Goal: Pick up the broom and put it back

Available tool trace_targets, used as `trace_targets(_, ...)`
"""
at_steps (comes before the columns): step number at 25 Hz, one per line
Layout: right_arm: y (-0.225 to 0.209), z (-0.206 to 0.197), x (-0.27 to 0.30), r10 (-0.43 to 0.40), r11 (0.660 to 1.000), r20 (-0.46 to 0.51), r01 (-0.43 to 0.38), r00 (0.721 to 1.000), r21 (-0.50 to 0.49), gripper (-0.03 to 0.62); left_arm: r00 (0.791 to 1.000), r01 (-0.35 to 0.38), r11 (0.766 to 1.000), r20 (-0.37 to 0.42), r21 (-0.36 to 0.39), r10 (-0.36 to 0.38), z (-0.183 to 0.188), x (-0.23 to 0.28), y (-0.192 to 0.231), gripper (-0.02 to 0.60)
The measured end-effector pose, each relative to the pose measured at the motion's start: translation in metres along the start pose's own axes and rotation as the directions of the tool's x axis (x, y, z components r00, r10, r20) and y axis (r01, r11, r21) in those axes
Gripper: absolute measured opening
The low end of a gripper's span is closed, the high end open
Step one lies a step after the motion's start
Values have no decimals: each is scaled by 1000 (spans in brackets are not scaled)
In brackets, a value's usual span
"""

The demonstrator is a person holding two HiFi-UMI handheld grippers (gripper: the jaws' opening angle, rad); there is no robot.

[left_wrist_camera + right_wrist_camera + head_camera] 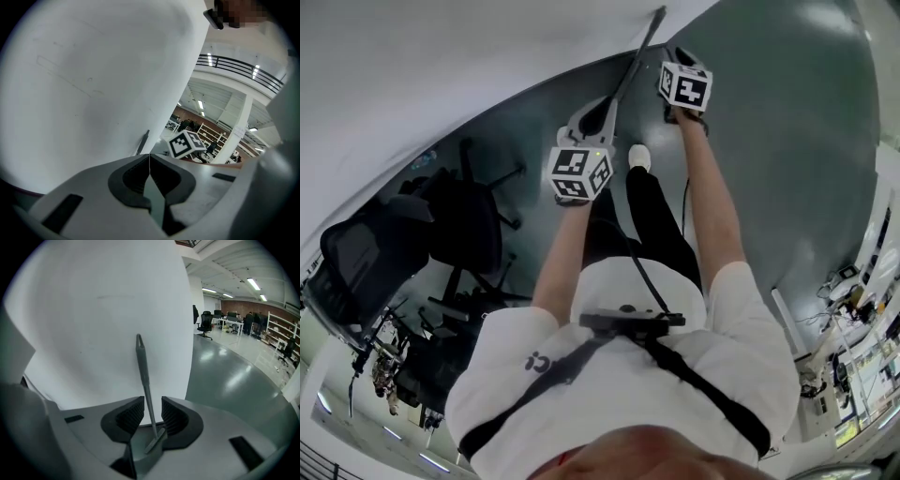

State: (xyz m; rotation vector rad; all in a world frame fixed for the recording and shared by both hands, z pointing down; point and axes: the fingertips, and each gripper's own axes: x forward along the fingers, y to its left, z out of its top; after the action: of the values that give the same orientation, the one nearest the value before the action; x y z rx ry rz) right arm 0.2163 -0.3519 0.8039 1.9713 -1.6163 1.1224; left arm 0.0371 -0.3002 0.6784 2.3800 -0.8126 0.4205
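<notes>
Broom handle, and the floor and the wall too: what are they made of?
The broom handle is thin, grey and dull. It could be painted metal or plastic; the look does not settle which.
The floor is dark grey-green and glossy. The ceiling lights mirror in it, so it is probably sealed concrete or a smooth coating.
The wall is plain white and matt, most likely painted.

Person: white short-sleeved T-shirt [712, 375] with a small dark logo [541, 360] on one sleeve, black crossed harness straps [553, 370], black chest unit [628, 321], black trousers [652, 216], white shoe [639, 157]. Left gripper [149, 161] and right gripper [152, 413]: pale grey shells, dark ribbed pads [129, 416], a black-and-white marker cube [579, 173] on each, thin black cable [642, 272]
</notes>
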Motion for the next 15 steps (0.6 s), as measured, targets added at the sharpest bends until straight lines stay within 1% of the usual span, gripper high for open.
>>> trace_targets(5, 2, -2, -68, 51, 997, 80, -47, 995, -60, 98, 999, -7, 1000, 32, 30, 6, 16, -9, -5, 12)
trace_targets(8, 14, 3, -110, 96, 992, 145, -84, 985, -90, 98, 998, 0, 998, 67, 70, -5, 30, -20, -17, 12)
trace_targets(10, 27, 10, -137, 127, 988, 194, -106, 973, -112, 97, 996, 3, 995, 89, 100, -12, 39, -28, -26, 12)
trace_targets(13, 45, 27, -177, 164, 984, 275, -137, 947, -115, 95, 992, 1, 992, 122, 124, -16, 52, -38, -38, 12)
trace_targets(15, 61, 41, -204, 183, 981, 330, -148, 926, -129, 42, 989, -10, 991, 150, 134, -10, 64, -48, -43, 12)
